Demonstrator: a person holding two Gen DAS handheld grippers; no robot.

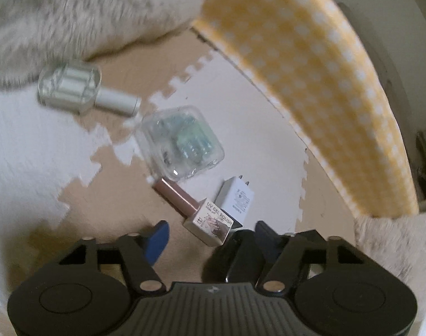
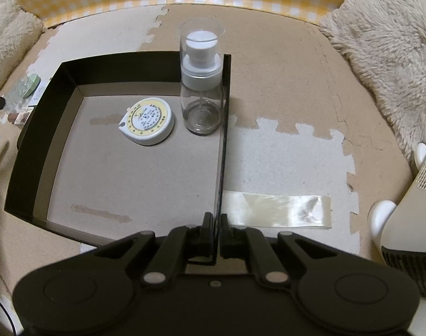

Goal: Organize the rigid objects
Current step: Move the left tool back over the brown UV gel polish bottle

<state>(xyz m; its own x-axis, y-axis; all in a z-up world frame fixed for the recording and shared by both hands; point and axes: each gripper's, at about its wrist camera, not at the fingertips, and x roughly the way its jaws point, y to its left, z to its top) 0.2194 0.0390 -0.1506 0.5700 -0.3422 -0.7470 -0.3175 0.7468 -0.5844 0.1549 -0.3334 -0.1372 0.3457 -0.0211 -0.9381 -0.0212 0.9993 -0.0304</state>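
Note:
A nail polish bottle (image 1: pixel 207 224) with a brown cap, labelled UV GEL POLISH, lies on the foam floor mat (image 1: pixel 268 128). It sits between the fingers of my left gripper (image 1: pixel 211 232), which is open; the blue left pad (image 1: pixel 157 240) stands clear of the bottle. My right gripper (image 2: pixel 217 224) is shut on the right wall of a black open box (image 2: pixel 45 106). Inside the box are a round white and yellow tape measure (image 2: pixel 147 124) and a clear spray bottle (image 2: pixel 201 84), upright in the far right corner. The polish bottle (image 2: pixel 19 116) lies just outside the box's left wall.
A white plug charger (image 1: pixel 236 198), a clear plastic case (image 1: pixel 180 142) and a white tube in a clear holder (image 1: pixel 73 89) lie on the mat. A yellow dotted cushion edge (image 1: pixel 324 84) and furry blankets (image 2: pixel 380 42) border the area. A strip of tape (image 2: pixel 277 210) lies right of the box, near a white device (image 2: pixel 408 196).

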